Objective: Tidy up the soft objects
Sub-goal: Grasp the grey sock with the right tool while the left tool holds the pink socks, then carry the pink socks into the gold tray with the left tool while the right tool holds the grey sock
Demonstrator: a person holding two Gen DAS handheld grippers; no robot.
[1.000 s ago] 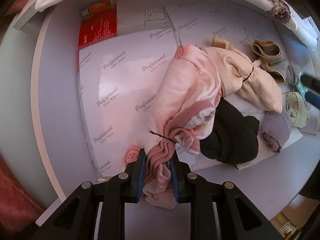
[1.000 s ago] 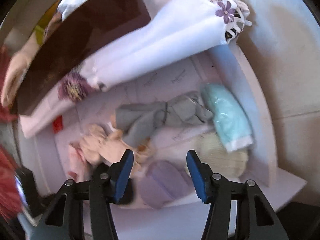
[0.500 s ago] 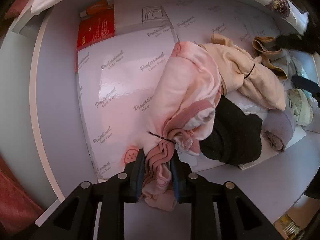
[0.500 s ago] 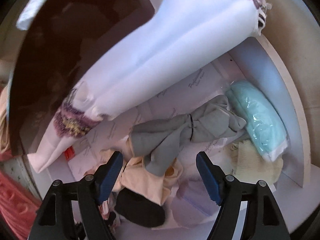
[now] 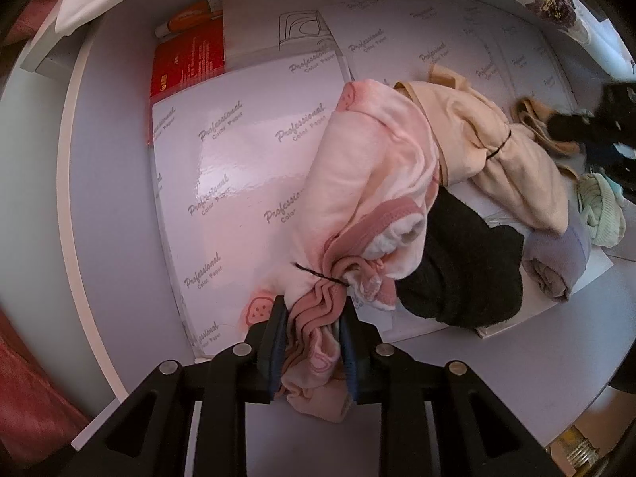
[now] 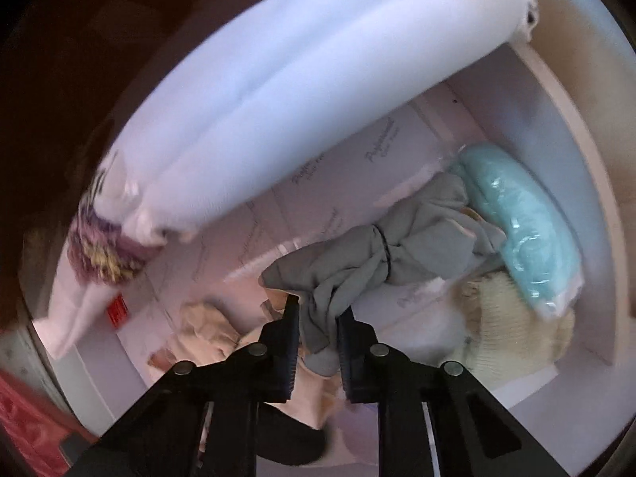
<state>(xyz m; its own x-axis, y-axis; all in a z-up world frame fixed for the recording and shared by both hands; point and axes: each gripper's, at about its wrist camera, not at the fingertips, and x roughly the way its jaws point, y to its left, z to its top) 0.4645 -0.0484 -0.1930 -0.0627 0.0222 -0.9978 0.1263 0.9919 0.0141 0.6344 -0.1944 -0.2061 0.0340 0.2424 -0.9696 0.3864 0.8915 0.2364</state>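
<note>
right claw (image 6: pixel 318 318) dropped and clamped the grey bundle (image 6: pixel 381 254); left claw (image 5: pixel 312 318) grips pink bundle (image 5: pixel 369 183).

White pillow (image 6: pixel 302 91) blurred, cut off at top; black bundle (image 6: pixel 294 443) mostly hidden

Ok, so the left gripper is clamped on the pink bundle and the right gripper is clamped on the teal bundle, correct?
Not quite. The left gripper is clamped on the pink bundle, but the right gripper is shut on the grey bundle, tied with a black band. The teal bundle lies untouched beside it, as the right wrist view shows.
</note>
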